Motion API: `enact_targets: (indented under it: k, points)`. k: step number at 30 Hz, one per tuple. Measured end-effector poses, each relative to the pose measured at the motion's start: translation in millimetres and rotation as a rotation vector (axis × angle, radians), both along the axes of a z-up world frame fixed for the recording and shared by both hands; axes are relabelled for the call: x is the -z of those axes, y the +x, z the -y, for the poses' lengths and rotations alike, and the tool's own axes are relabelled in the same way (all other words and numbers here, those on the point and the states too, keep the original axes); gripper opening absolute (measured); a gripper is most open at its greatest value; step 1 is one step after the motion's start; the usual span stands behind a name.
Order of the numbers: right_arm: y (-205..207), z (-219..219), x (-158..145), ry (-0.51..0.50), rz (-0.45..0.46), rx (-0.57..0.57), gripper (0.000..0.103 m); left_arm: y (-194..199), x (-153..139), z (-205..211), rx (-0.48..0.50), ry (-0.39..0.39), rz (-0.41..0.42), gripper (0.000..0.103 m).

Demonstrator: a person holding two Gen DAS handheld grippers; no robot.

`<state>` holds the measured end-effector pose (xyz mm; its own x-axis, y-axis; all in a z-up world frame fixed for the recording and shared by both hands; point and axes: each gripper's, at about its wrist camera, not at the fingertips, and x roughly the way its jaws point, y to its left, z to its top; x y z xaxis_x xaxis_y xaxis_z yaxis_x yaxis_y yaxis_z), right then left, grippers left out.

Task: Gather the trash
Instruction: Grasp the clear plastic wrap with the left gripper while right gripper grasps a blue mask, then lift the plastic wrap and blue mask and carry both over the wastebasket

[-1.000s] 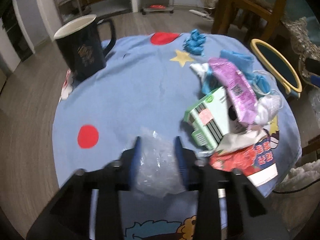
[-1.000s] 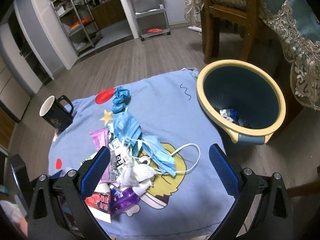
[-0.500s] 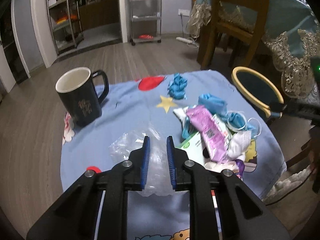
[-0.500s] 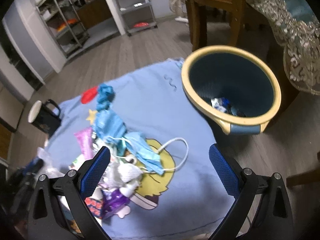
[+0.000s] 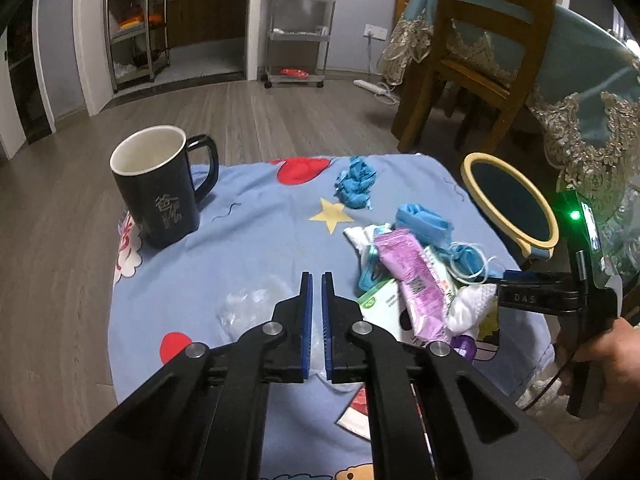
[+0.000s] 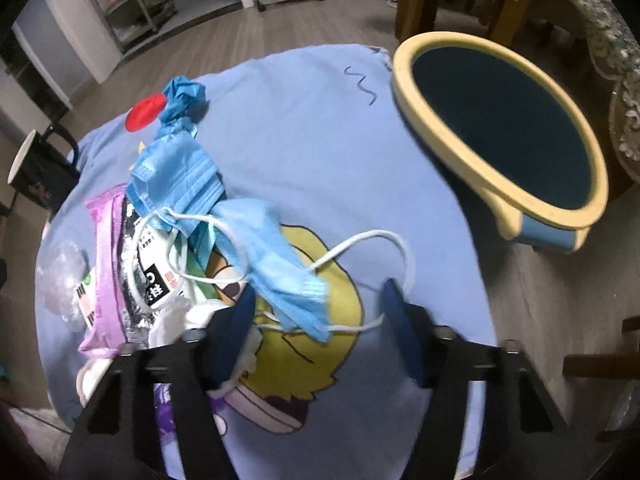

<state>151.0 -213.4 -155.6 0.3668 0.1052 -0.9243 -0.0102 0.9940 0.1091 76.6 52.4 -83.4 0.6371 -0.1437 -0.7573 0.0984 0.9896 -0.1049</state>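
Film [image 5: 256, 304] now pinched between pressed-together pads of left gripper [image 5: 316, 280], lower centre of left view — jaws just closed on it, first piece secured for bin [image 5: 508, 204] at right. Right gripper [image 6: 316, 300] lowered over blue mask [image 6: 280, 264], jaws just narrowed but pads not yet pressed on it — grasp judged imminent. Mask's long axis seen running upper left to lower right, loose end pointed toward gripper.

bare blue cartoon-print cloth [image 6: 304, 120] lies open between the heap of blue masks and wrappers [image 6: 180, 216] and the yellow-rimmed blue bin [image 6: 500, 128]; a black ceramic mug [image 5: 160, 188] stands upright near the far left edge.
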Motion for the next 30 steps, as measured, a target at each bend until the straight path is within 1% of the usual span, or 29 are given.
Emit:
enact_targets:
  k: [2,3,4,5,7,8,9,11,12,15,17,18,19,20,21,22,23,25,27,29,30]
  points:
    - [2,-3,4,0.009,-0.011,-0.012,0.027,4,8,-6,-0.033,0.018,-0.032,0.004]
    - [2,-3,1,0.011,-0.003,-0.013,0.023,4,11,-9,-0.049,0.012,-0.046,0.004]
    - [1,-2,-2,0.017,0.009,-0.007,0.022,7,16,-16,-0.071,-0.011,-0.073,0.004]
    - [1,1,-7,0.038,0.031,0.011,0.017,9,21,-21,-0.087,-0.029,-0.092,0.006]
    - [0,10,-17,0.074,0.067,0.050,0.014,14,31,-26,-0.113,-0.033,-0.125,0.013]
    - [-2,16,-23,0.099,0.094,0.080,0.013,15,34,-27,-0.115,-0.033,-0.132,0.027]
    - [-2,20,-26,0.112,0.110,0.098,0.013,16,37,-26,-0.116,-0.030,-0.134,0.048]
    - [-3,29,-33,0.142,0.143,0.146,0.011,17,42,-20,-0.120,0.003,-0.128,0.069]
    - [-4,35,-37,0.161,0.164,0.167,0.011,19,44,-17,-0.115,0.012,-0.129,0.072]
    - [-4,40,-43,0.212,0.207,0.199,0.010,28,58,-10,-0.108,0.045,-0.173,0.073]
    - [-4,42,-48,0.241,0.221,0.200,0.010,33,68,-9,-0.113,0.072,-0.204,0.073]
    - [-4,41,-50,0.247,0.227,0.193,0.010,35,73,-9,-0.114,0.077,-0.219,0.071]
    - [-4,40,-51,0.246,0.230,0.184,0.010,37,78,-10,-0.122,0.087,-0.238,0.065]
    - [-3,39,-52,0.243,0.229,0.179,0.010,38,80,-12,-0.124,0.082,-0.244,0.057]
    - [-2,38,-53,0.241,0.227,0.176,0.010,39,80,-15,-0.124,0.069,-0.245,0.051]
    - [-2,38,-53,0.241,0.225,0.176,0.010,38,78,-16,-0.130,0.065,-0.236,0.048]
    - [-2,37,-54,0.237,0.224,0.178,0.010,38,73,-17,-0.134,0.067,-0.215,0.040]
    - [-2,38,-58,0.230,0.227,0.180,0.010,36,58,-16,-0.134,0.063,-0.160,0.038]
    - [-2,39,-64,0.233,0.239,0.182,0.010,33,35,-11,-0.116,0.063,-0.082,0.035]
    - [-2,40,-73,0.237,0.254,0.181,0.010,29,17,-4,-0.085,0.083,-0.024,0.035]
    - [-4,40,-80,0.236,0.266,0.178,0.010,26,4,5,-0.056,0.105,0.018,0.035]
